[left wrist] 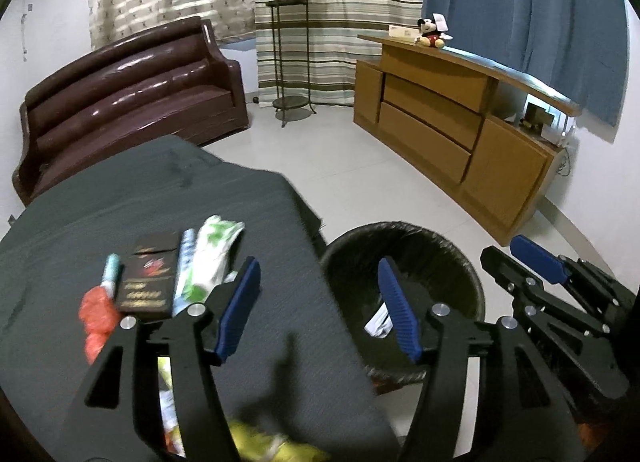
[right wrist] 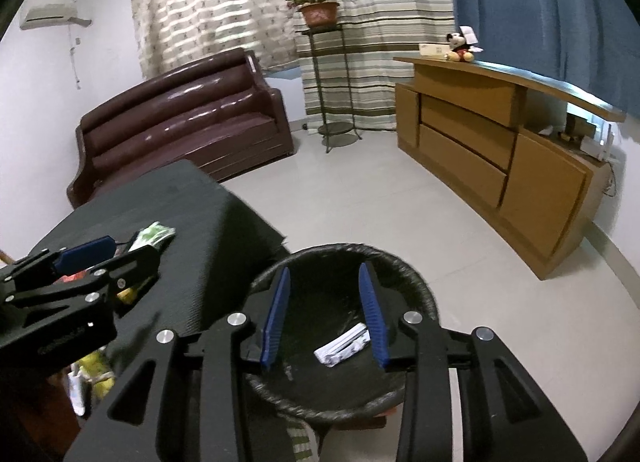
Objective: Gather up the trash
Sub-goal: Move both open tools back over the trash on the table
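A black-lined trash bin stands on the floor beside a dark-clothed table; a white packet lies inside it. On the table lie a green-and-white wrapper, a dark box, a thin tube, red crumpled plastic and yellow wrappers. My left gripper is open and empty over the table's right edge. My right gripper is open and empty directly above the bin; it also shows in the left wrist view.
A brown leather sofa stands behind the table. A wooden sideboard with a Mickey toy runs along the right wall. A metal plant stand is by the curtains. Tiled floor lies between.
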The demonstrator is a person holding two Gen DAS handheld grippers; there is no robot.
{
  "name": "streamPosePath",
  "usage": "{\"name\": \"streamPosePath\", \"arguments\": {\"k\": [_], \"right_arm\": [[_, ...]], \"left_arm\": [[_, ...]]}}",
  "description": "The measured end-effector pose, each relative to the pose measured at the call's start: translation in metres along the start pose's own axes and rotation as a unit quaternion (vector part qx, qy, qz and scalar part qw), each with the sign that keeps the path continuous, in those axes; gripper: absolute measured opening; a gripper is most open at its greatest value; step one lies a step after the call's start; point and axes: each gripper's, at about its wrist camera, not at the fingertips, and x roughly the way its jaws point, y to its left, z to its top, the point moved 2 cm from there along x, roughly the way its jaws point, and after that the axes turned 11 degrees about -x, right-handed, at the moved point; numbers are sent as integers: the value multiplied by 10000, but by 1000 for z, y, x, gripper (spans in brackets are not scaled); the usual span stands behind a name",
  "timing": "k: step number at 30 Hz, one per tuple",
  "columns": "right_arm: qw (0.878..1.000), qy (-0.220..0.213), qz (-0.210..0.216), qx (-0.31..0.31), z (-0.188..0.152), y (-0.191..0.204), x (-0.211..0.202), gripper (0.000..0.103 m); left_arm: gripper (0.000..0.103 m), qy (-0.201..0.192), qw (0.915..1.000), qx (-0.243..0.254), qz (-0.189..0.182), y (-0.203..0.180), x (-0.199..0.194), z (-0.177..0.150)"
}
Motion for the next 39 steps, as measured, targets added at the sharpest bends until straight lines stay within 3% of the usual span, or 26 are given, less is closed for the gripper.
{"name": "streamPosePath", "arguments": {"k": [12,22,32,39], "right_arm": [[9973,50,537,-490,-12,69,-17,37],[9907,72,1016,-898,-22,119,-30,39],[9818,285,1443,-1205,-38,152,-34,42],[9784,478,1494,-1348,-45,162,-27,42]], "left_arm": [[61,2,9974,-381,605,84,-47,-27],[66,-94,9902,-717,1191,150,-76,-50],[66,71,9852,-952,1424,180,-80,-71],[66,121,9845,-1039,1404,185,-79,-77]]}}
